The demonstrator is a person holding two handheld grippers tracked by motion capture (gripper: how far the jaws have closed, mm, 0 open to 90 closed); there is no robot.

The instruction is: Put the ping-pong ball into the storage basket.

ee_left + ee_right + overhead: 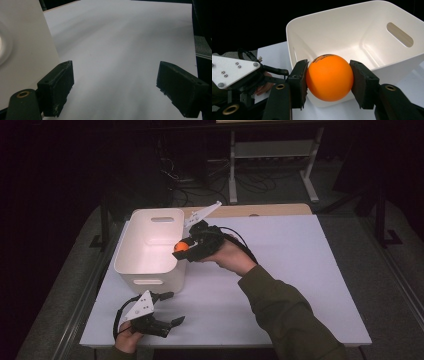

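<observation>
An orange ball (329, 78) with dark print on top sits between the two black pads of my right gripper (329, 80), which is shut on it. From above, that ball (181, 246) hangs at the right rim of a white plastic bin (150, 265) with handle slots, and my right gripper (184, 248) points left toward the bin. The bin (342, 35) is empty inside. My left gripper (171, 308) rests low on the white table top near the front left, jaws wide apart. Its own view has both pads (58, 87) apart over bare white surface.
The white table top (280, 265) stretches to the right of the bin. The bin's wall (22, 50) stands close at the left of my left gripper. Dark floor, cables and a white frame (272, 155) lie beyond the table's far edge.
</observation>
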